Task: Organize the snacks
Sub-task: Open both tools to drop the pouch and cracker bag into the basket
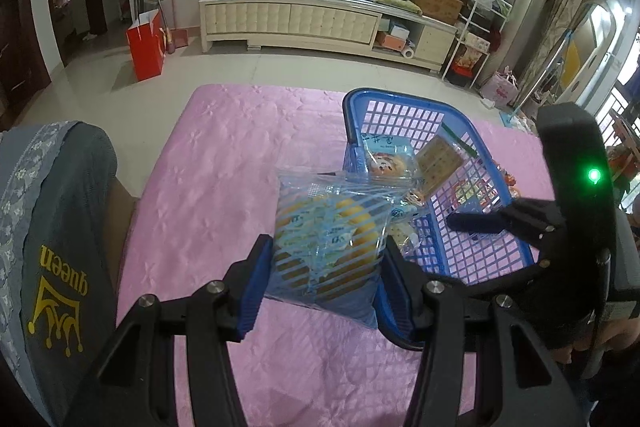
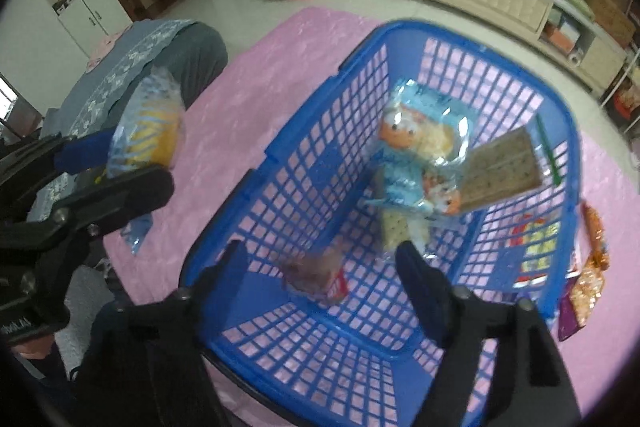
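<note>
My left gripper (image 1: 326, 245) is shut on a clear blue-striped bag of yellow pastry (image 1: 328, 227), held just left of the blue mesh basket (image 1: 400, 99). In the right wrist view that bag (image 2: 148, 123) shows at the left, in the left gripper (image 2: 132, 163). My right gripper (image 2: 320, 247) stands open above the basket (image 2: 440, 27). A small red-brown packet (image 2: 316, 279), blurred, is between and below its fingers, untouched by the pads. Farther in lie a blue cartoon-face packet (image 2: 416, 143) and a cracker pack (image 2: 500, 171). The right gripper (image 1: 476, 223) also shows over the basket.
The basket stands on a pink cloth (image 1: 224, 167). More snack packs (image 2: 592, 279) lie on the cloth outside the basket's right wall. A grey cushion printed "queen" (image 1: 60, 247) sits at the left edge. Beyond are tiled floor, a red bag (image 1: 146, 43) and a cream cabinet (image 1: 300, 23).
</note>
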{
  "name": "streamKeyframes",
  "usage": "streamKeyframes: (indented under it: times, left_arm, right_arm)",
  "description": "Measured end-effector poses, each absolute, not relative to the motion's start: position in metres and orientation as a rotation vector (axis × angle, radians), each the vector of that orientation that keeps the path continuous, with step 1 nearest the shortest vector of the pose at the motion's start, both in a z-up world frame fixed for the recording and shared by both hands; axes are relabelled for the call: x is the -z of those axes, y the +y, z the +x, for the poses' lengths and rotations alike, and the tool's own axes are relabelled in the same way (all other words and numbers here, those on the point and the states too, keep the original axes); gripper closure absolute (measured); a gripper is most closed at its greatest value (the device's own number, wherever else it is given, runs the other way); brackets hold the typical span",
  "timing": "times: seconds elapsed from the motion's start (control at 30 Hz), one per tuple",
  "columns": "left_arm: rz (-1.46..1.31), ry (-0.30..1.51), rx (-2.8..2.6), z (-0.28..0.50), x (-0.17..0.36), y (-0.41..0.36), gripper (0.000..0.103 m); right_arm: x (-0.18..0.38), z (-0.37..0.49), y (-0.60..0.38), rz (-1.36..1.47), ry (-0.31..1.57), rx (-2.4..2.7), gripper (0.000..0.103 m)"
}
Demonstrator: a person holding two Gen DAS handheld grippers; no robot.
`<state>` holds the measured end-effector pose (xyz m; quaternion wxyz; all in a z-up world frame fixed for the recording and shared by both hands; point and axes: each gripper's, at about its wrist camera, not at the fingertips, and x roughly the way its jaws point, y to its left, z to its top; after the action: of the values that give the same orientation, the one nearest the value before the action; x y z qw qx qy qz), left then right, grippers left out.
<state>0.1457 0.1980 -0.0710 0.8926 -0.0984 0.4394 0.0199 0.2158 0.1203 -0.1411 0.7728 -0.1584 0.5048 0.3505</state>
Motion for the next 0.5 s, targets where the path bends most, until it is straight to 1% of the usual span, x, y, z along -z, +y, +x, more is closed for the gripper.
streamKeyframes:
  times: [0.17, 0.37, 0.5]
  left_arm:
    - [-0.202, 0.896, -0.035, 0.138, 0.064, 0.192, 0.052]
    - [-0.174, 0.878, 0.003, 0.136, 0.054, 0.167, 0.052]
    - [-0.151, 0.876, 0.028, 0.142, 0.050, 0.148, 0.052]
  right_arm:
    - [0.126, 0.217, 0.104, -0.292, 1.067, -0.725, 0.021]
    - [0.105, 0.217, 0.072, -0.260, 1.024, -0.663, 0.021]
    - [0.101, 0.217, 0.054, -0.260, 1.011, -0.631, 0.021]
